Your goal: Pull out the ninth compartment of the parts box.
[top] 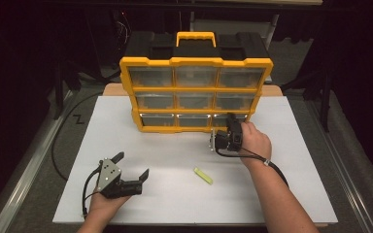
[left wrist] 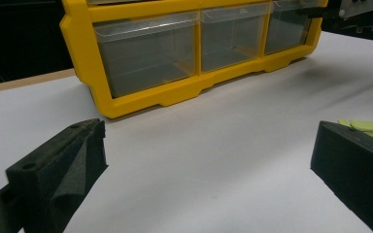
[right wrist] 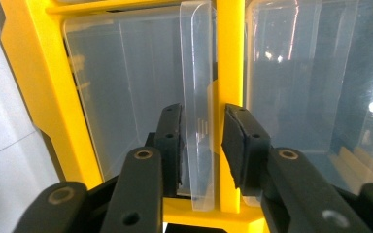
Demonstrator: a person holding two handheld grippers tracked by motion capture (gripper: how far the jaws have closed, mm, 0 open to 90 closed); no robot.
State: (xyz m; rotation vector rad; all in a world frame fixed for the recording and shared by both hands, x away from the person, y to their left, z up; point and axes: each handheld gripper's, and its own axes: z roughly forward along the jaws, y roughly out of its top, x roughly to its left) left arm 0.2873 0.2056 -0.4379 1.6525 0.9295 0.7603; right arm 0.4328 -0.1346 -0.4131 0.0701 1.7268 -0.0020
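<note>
Here the right gripper (right wrist: 201,141) is at the bottom right drawer (top: 227,119) of the yellow organizer (top: 194,94), which stands upright at the far side of the white surface (top: 175,194). Its 2 jaws stand on either side of the drawer's clear handle tab (right wrist: 197,97), narrow but with small gaps, so not yet pinching it. To do this step well, I think the jaws should close squarely on the tab, deep enough, then pull straight out so the drawer does not jam. The left gripper (top: 132,167) rests near the front edge, jaws spread and empty; it could steady the organizer. A small yellow-green piece (top: 203,175) lies between the 2 hands.
</note>
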